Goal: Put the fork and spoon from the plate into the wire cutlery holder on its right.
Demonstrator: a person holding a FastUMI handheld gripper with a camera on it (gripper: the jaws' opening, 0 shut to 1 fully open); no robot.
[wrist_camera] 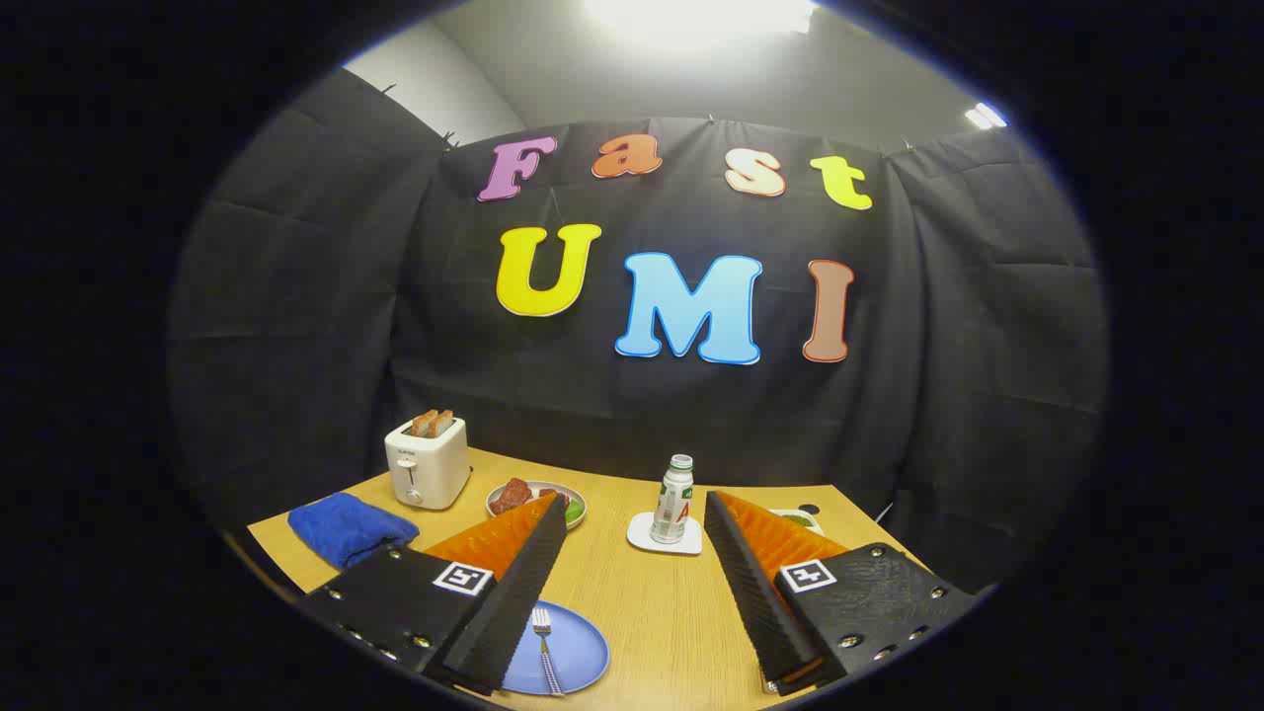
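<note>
The fork [542, 642] lies on the blue plate [583, 647], just beside my left finger; my claw [634, 528] is wide apart and holds nothing. I cannot see the spoon or holder, so a blind descent may knock the plate.

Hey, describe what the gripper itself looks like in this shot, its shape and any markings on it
The gripper has two long wedge-shaped fingers that taper toward their tips, with ridged, toothed inner faces. Each sits on a textured base plate studded with small round screws along the edge. Each base carries a square black-and-white tag. No cables are visible. The fingers stand wide apart, open, above the wooden table.
</note>
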